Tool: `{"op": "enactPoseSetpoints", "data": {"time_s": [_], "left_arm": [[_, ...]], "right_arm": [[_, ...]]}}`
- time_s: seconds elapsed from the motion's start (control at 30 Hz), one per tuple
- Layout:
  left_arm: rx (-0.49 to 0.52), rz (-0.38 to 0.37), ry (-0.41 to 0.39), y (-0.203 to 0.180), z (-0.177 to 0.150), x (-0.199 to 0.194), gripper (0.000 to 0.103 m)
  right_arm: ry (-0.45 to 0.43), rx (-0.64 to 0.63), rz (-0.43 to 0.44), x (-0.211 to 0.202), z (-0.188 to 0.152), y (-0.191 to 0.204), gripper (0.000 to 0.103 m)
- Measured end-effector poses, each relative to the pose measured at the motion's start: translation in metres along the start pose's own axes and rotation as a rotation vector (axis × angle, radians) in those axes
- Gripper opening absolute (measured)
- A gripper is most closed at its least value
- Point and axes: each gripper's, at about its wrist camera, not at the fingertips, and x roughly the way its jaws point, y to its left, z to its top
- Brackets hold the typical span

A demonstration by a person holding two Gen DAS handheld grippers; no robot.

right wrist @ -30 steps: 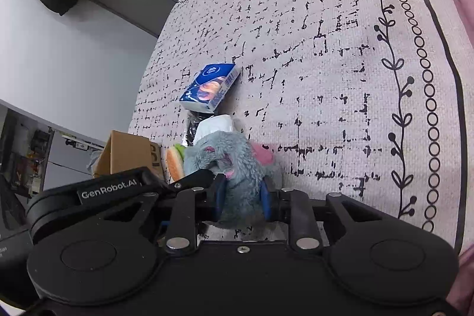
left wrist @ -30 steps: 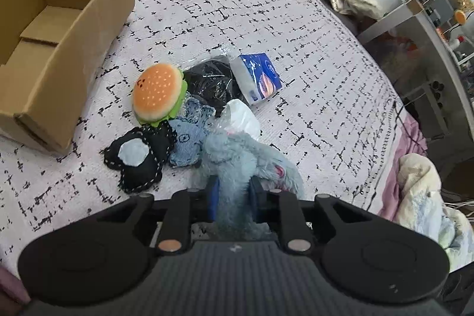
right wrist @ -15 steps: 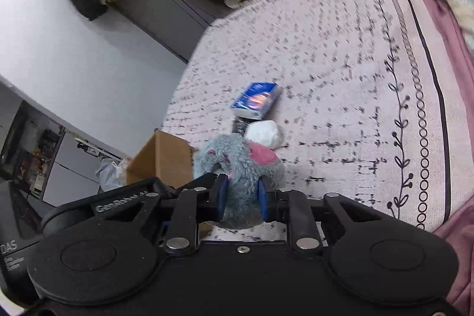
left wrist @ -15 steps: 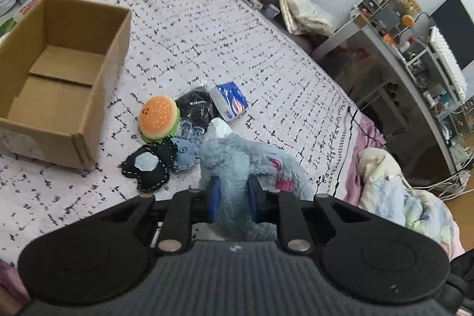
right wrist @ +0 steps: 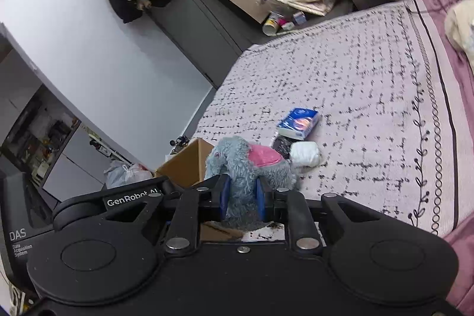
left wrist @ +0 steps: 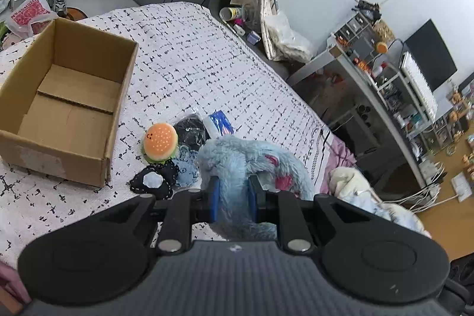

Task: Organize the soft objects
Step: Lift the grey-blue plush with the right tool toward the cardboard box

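In the right wrist view, "GenRobot.AI" stands in white on a label (right wrist: 132, 199) on the black left tongs' housing. Below it, at the left edge, a black device (right wrist: 20, 239) reads "DAS Data Acquisition System".

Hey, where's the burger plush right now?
In the left wrist view, the burger plush lies on the bedspread left of centre, just right of the cardboard box, with the black pouch on its right.

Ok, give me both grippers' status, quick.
Left gripper: shut on the blue plush toy.
Right gripper: shut on the same plush toy.
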Motion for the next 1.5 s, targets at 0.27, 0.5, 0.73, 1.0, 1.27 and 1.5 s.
{"op": "enactPoseSetpoints", "data": {"time_s": [0.27, 0.5, 0.73, 1.0, 1.27, 1.5], "left_arm": [[-0.017, -0.003, -0.016, 0.017, 0.012, -0.012, 0.019], [-0.054, -0.04, 0.003, 0.026, 0.015, -0.009, 0.009], [-0.044, 0.029, 0.049, 0.039, 0.011, 0.011, 0.009], [-0.041, 0.057, 0.115, 0.038, 0.007, 0.029, 0.014], [-0.045, 0.078, 0.187, 0.033, -0.011, 0.059, 0.041], [-0.078, 0.081, 0.232, 0.029, -0.021, 0.091, 0.045]], "right_arm": [[-0.045, -0.039, 0.073, 0.003, 0.003, 0.029, 0.006], [-0.04, -0.068, 0.13, 0.017, 0.007, 0.044, 0.001], [-0.017, 0.08, 0.0, 0.025, 0.006, -0.001, 0.001], [0.024, 0.224, -0.168, 0.031, -0.001, -0.04, 0.017], [0.072, 0.305, -0.264, 0.044, -0.011, -0.064, 0.04], [0.108, 0.359, -0.315, 0.062, -0.015, -0.083, 0.042]]}}
